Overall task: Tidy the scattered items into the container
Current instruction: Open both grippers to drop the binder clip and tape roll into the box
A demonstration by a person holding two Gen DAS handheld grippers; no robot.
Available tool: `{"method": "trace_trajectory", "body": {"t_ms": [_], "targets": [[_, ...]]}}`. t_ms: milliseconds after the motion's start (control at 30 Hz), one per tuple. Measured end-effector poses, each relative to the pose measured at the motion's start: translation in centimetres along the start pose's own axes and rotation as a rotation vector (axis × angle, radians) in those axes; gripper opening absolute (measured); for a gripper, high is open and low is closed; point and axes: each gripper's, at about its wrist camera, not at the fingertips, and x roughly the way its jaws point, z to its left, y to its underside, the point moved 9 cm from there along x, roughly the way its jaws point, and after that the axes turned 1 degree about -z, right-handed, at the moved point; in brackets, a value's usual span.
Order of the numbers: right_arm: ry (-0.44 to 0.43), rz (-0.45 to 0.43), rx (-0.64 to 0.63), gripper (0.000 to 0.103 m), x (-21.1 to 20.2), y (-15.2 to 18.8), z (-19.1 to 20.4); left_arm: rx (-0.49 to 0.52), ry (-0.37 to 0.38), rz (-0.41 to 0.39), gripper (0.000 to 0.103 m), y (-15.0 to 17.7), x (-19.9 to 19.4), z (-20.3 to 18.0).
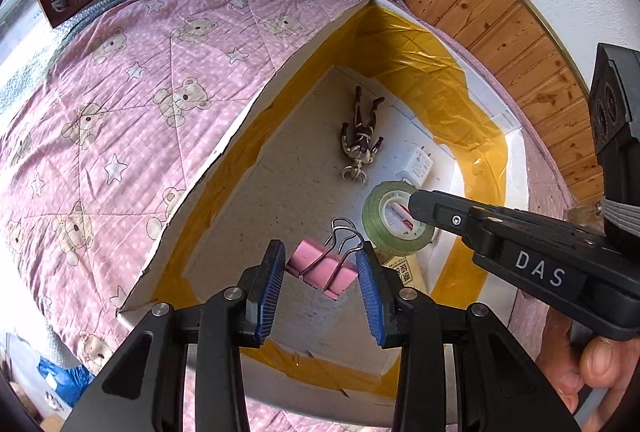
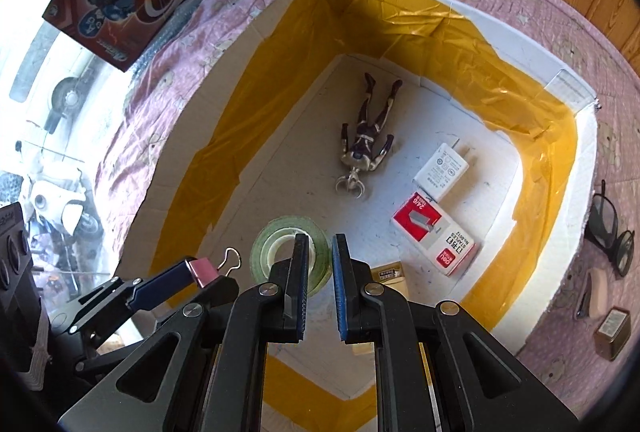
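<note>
The left tongs [image 1: 322,268] hold a pink binder clip [image 1: 322,269] by its ends, wire handles pointing away, above the open box [image 2: 532,44] that sits on the bed [image 1: 120,92]. Beside them to the right, the right tongs [image 2: 320,252] are narrowed on the wall of a green tape roll [image 2: 291,252], one finger through its core, also hanging over the box near its nearer edge. Directly below both loads lies the box floor, where a toy figure [image 2: 366,136], a white charger [image 2: 442,168] and a staples box [image 2: 434,232] already rest farther in. Glasses [image 2: 610,228] lie on the bed outside the box's right edge. Judging by this, release straight down suffices for either item.
</note>
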Motion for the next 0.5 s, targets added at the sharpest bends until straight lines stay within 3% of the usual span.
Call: {"method": "trace_trajectory", "body": {"t_ms": [267, 500], "targets": [[0.017, 0.044, 0.043, 0.015, 2.9, -0.6, -0.6, 0.009, -0.019, 0.035, 0.039, -0.3, 1.7, 0.7], [0.019, 0.035, 0.085, 0.019, 3.0, -1.1, -1.6, 0.016, -0.043, 0.037, 0.044, -0.1, 2.1, 0.9]]}}
